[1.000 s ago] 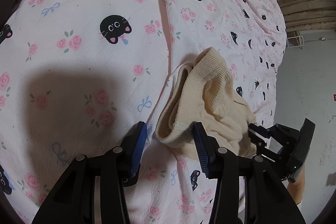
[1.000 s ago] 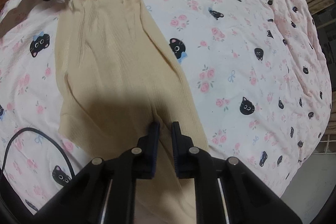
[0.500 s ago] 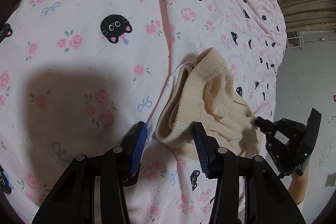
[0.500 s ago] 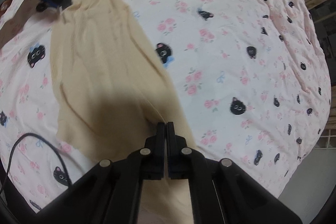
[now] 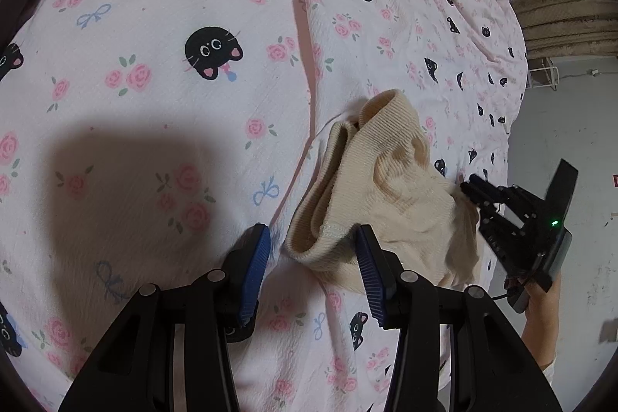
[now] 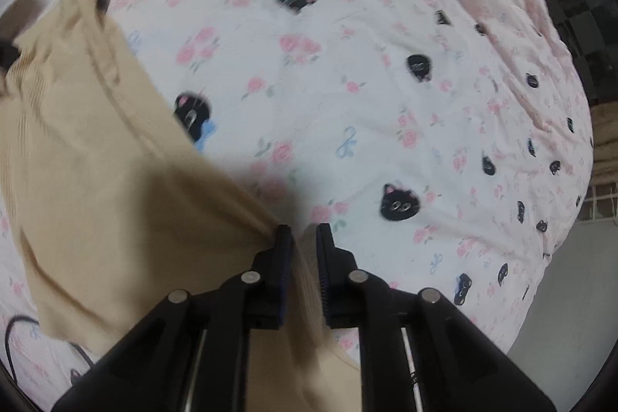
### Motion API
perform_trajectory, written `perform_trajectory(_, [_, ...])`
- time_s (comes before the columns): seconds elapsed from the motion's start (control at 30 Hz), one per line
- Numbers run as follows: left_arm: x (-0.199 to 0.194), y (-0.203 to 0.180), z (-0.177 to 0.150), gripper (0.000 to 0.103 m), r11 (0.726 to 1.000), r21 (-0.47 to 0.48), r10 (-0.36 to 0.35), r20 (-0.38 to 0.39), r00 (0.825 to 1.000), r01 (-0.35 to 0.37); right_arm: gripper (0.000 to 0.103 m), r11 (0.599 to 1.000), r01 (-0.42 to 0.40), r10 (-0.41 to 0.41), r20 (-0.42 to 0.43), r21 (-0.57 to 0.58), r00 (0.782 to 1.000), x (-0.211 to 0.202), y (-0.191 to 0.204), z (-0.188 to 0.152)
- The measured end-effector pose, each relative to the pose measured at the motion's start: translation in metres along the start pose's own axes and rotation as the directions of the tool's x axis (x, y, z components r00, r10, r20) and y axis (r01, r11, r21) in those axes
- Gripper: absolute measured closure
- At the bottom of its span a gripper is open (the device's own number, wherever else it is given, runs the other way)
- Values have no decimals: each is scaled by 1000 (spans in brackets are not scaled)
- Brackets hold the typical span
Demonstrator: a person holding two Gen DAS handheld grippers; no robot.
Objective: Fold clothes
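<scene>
We see a cream ribbed sweater (image 5: 390,188) lying on a bed with a pink bedsheet (image 5: 162,26) that has black cat faces, roses and blue bows on it. Our left hand-held gripper (image 5: 311,250) hangs low over the bed with its two blue pads spread wide apart. The thick folded hem of the sweater sits right between those pads, but the pads do not squeeze it. In the left view the sweater is bunched up in soft lumps, and its far side is pulled up toward our right hand-held gripper (image 5: 473,190), which is at the right edge of the bed. A hand (image 5: 540,311) holds that tool from below, and a small green light glows on it. In the right view the picture is blurry. There the sweater (image 6: 100,188) spreads out over the left part of the bed, and one corner of it runs up into our right hand-held gripper (image 6: 303,238). The cloth touches the left finger and hangs down between the two fingers. There is a small gap between the fingers, and we cannot tell if they pinch the cloth tight. A thin black cable (image 6: 15,334) curls on the bedsheet (image 6: 386,103) at the lower left. Beyond the bed we see a grey floor (image 5: 579,126).
</scene>
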State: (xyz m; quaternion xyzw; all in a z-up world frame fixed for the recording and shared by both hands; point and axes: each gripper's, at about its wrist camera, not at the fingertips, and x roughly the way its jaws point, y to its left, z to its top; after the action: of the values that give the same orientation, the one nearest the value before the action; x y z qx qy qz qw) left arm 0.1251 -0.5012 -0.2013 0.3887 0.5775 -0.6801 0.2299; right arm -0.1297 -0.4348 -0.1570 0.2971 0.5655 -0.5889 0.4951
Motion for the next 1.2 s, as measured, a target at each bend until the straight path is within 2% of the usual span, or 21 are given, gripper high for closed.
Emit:
perform_trajectory(0.07, [0,0,0,62,1000,-1,0,0,1000,0,87,998,-28,24,63,64,998,-13,-9,5])
perform_trajectory(0.13, [0,0,0,62,1000,-3,0,1,1000,0,87,990,-108,96,120,91,988,-25,-12,10])
perform_trajectory(0.27, [0,-1,-1,62,1000,-5,2,1,1000,-2,87,978,-208,204,154,14,967,-36,14,23])
perform_trajectory(0.37, [-1,-1,-1,62,1000,-5,3,1,1000,-3,87,977,-204,209,124,-57,970,-27,44,34])
perform_trajectory(0.5, [-1,0,0,62,1000,-5,0,-1,1000,0,87,980,-181,188,78,-86,979,-6,66,48])
perform_trajectory(0.6, [-1,1,0,62,1000,-6,-3,-3,1000,3,87,984,-178,180,90,-26,980,-2,58,56])
perform_trajectory(0.67, [-1,1,1,62,1000,-7,-4,-5,1000,4,83,991,-130,125,108,42,986,-3,46,60])
perform_trajectory(0.87, [-3,1,0,62,1000,-8,-8,-4,1000,8,82,975,-161,134,167,155,977,-18,18,51])
perform_trajectory(1.03, [-9,-5,-1,62,999,17,26,24,999,-27,70,910,-264,181,268,320,946,-50,-15,0])
perform_trajectory(1.1, [-10,-10,-3,62,998,39,42,43,998,-44,69,867,-307,190,308,394,932,-62,-28,-28])
perform_trajectory(1.2, [-13,-18,-6,62,995,70,65,73,995,-71,63,760,-390,208,373,520,904,-74,-49,-81])
